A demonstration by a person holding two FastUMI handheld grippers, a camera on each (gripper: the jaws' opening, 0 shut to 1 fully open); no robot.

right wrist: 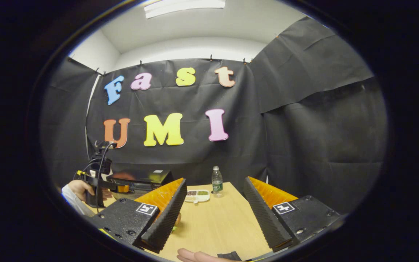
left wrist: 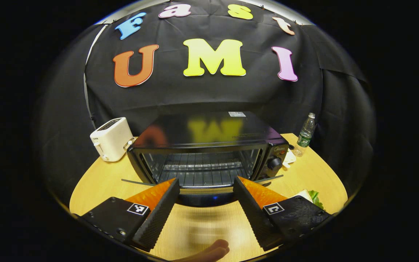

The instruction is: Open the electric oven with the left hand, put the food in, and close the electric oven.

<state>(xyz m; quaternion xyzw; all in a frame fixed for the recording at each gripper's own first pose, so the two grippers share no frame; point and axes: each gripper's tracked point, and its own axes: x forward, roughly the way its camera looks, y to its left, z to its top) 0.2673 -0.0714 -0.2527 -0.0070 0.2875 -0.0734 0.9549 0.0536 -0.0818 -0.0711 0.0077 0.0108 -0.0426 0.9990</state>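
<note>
The oven stands open on the bench; the left hand-held gripper and right hand-held gripper both gape apart, empty.

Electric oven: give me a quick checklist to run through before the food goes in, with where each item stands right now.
1. Electric oven door open: ok, it is folded down and the wire rack is exposed.
2. Rack free for food: ok, nothing lies on it.
3. Left gripper off the door handle: cannot tell; its fingers are spread on either side of it.
4. Right gripper open and empty: ok.
5. Food picked up: not ok, the sandwich lies on the table, right of the oven.
</note>
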